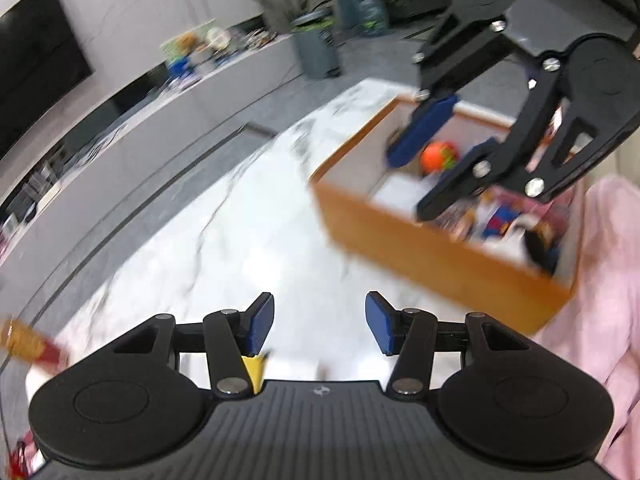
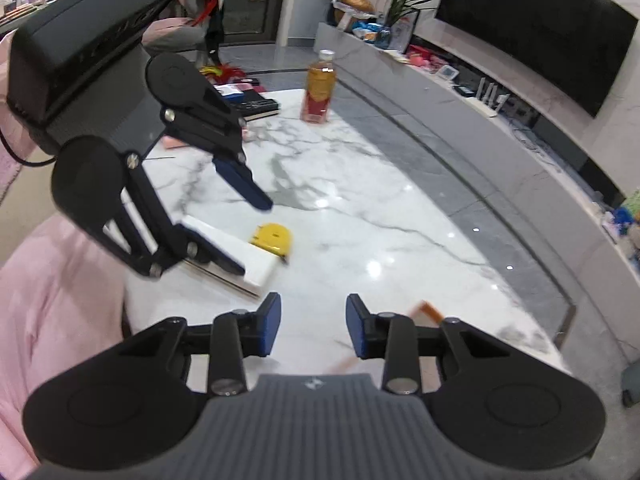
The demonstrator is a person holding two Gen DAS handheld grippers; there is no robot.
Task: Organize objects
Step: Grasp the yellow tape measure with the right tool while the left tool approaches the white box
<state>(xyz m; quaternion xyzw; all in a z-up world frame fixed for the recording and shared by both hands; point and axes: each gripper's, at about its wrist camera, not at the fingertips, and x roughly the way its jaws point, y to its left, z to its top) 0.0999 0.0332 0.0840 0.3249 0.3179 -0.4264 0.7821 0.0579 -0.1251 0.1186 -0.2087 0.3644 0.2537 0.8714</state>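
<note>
Midway through the tidy-up, the left gripper point(image 1: 320, 322) hangs low over the marble table point(image 1: 224, 216), its blue fingers point(image 1: 260, 322) spread wide with nothing between them. Just under the left finger a corner of the yellow tape measure point(image 1: 254, 368) shows, so this gripper looks lined up to collect it. Ahead and to the right of those fingers sits the wooden box point(image 1: 432, 264), already holding a jumble of items, among them an orange ball point(image 1: 436, 158); it appears to be the drop-off point for the sorting.

Over that box hovers the right gripper point(image 2: 314, 330), seen from its own camera with fingers point(image 2: 270, 328) likewise parted and empty, which suggests that it is free for another pick. Looking forward from them, the tape measure point(image 2: 274, 238) lies on the table point(image 2: 360, 208) touching a white block point(image 2: 240, 250), directly beneath the left gripper's spread fingers. Farther out beyond the fingers stands an amber bottle point(image 2: 319, 88), upright near the far edge, with dark books point(image 2: 256, 106) to its left, both apparently still awaiting sorting. A pink cloth point(image 2: 48, 288) drapes off the near left side.
</note>
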